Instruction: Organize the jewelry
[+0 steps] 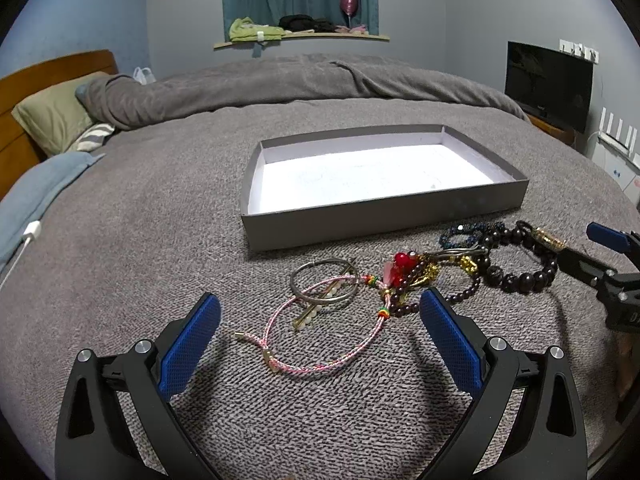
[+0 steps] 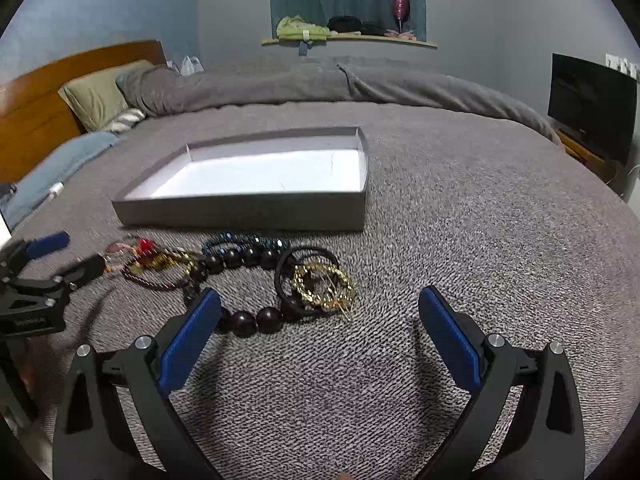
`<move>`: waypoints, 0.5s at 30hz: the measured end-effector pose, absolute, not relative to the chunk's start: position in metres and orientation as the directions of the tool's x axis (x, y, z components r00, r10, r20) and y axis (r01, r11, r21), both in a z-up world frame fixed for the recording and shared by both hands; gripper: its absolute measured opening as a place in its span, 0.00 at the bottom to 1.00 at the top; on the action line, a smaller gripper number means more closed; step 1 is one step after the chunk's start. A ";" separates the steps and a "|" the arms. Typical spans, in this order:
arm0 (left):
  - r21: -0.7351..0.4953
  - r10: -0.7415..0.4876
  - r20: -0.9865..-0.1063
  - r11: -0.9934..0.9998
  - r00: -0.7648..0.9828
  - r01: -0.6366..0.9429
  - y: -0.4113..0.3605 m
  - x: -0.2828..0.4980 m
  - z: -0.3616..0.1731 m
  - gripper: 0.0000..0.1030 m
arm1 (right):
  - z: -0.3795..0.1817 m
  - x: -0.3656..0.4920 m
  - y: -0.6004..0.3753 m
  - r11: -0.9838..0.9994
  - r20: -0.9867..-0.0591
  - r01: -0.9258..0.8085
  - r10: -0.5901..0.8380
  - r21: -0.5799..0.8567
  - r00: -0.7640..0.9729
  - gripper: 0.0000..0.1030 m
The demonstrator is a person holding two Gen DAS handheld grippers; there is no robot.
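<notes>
Left gripper (image 1: 320, 320) spread wide, holding nothing, low over the grey bed cover (image 1: 140, 240); between its blue pads (image 1: 188, 344) a pink cord bracelet (image 1: 320, 344), looped flat on the cover; just ahead, a thin metal bangle (image 1: 322, 284) overlapping the cord; ahead and to the right, a tangle with red beads (image 1: 400, 266) and gold bits, then a dark bead bracelet (image 1: 520, 264) beside the other gripper's tip; farther ahead, an open grey tray (image 1: 360, 224) with a white floor, nothing in it.

Right gripper (image 2: 320, 320) likewise spread wide and empty; large dark beads (image 2: 244, 322) just by its left pad (image 2: 188, 344); a gold chain ring (image 2: 324, 286) on a black hair tie (image 2: 308, 256) ahead, slightly left; blue beads (image 2: 244, 240) beyond those; same tray (image 2: 248, 212) ahead and left.
</notes>
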State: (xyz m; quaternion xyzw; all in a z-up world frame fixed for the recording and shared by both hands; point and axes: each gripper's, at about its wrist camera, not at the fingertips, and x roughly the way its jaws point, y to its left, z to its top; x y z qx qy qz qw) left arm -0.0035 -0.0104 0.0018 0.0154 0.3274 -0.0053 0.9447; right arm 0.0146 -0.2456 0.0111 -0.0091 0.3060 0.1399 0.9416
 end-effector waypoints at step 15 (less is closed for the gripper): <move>0.035 0.019 -0.602 0.999 0.798 0.002 -0.005 -0.006 0.004 0.96 | 0.011 0.035 -0.250 0.963 -0.631 -0.258 0.248 0.077 0.735 0.60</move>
